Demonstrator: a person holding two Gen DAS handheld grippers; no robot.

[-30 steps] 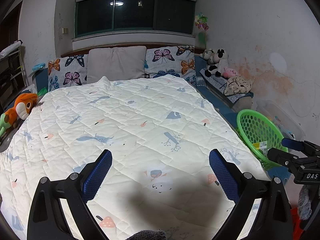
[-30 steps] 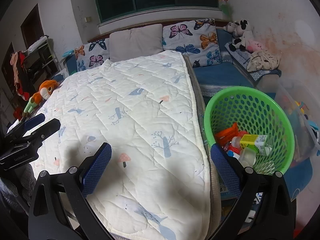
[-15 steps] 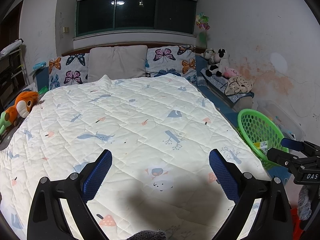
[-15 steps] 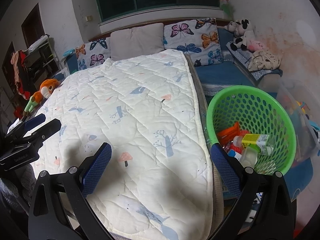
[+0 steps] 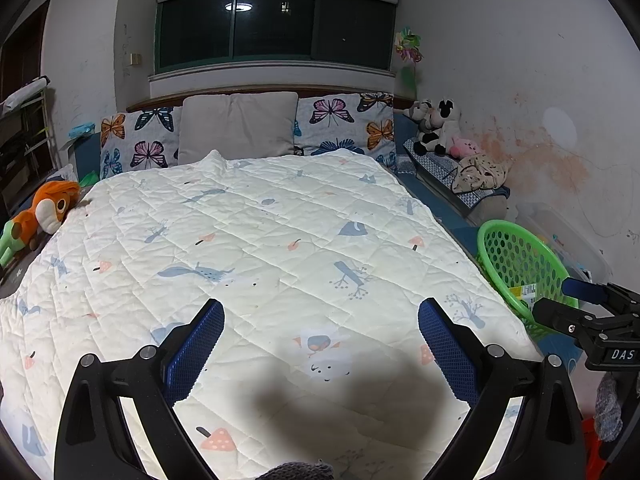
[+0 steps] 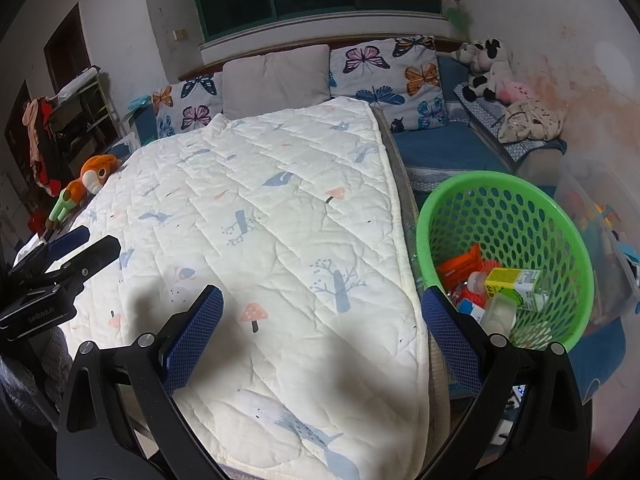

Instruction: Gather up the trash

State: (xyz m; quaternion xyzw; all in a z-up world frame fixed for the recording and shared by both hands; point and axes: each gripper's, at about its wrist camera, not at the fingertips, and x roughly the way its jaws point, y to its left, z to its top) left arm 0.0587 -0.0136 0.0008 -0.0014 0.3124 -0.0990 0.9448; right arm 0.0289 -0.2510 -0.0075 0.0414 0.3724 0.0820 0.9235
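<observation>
Both tools are spread wide with nothing in them, left tool (image 5: 320, 336) and right tool (image 6: 322, 320) over the quilt (image 6: 280, 220). Trash sits in the green basket (image 6: 568, 248) at right: the yellow carton (image 6: 516, 282) looks light and crushable, so I'd pinch its flat sides gently.

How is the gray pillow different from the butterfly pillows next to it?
The gray pillow is plain, while the butterfly pillows carry bright butterflies. The gray pillow stands in the middle; the butterfly pillows flank it on both sides. All lean upright against the headboard behind the white quilt.
</observation>
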